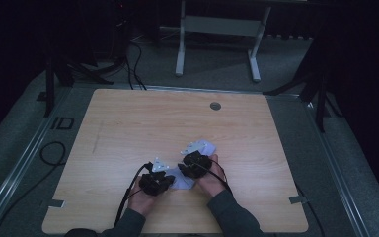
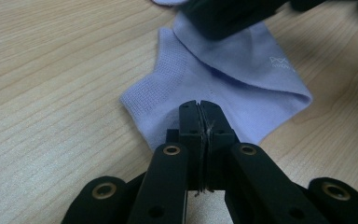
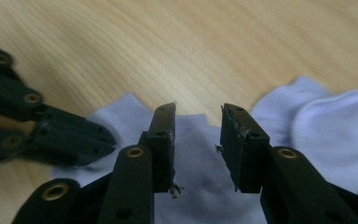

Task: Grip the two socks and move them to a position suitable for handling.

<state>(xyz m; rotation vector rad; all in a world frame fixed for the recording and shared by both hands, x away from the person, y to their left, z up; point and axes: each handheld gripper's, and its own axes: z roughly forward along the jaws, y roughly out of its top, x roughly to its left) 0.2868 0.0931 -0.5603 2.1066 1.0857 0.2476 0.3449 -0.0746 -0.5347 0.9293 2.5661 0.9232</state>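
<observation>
Pale lilac knit, a short sock [image 2: 223, 88] lies on the near middle of the wooden table [image 1: 128, 123], between the two hands that come in from the near edge. In the left gripper view its ribbed cuff points toward the left and a folded flap with a small white logo lies across its far right part. The left gripper [image 2: 200, 112] sits at the sock's near-left edge with its jaws clenched flat together just above the fabric; whether any cloth is pinched between them cannot be told. The right gripper [image 3: 198, 140] hovers over the sock's right part, its jaws released with a clear gap between them and lilac fabric showing through that gap, the pads not pressing on it. In the right gripper view the left gripper's black jaws reach the sock's edge from the left. In the high view the two grippers stand close together, the sock [image 1: 200, 148] showing beyond and between them.
</observation>
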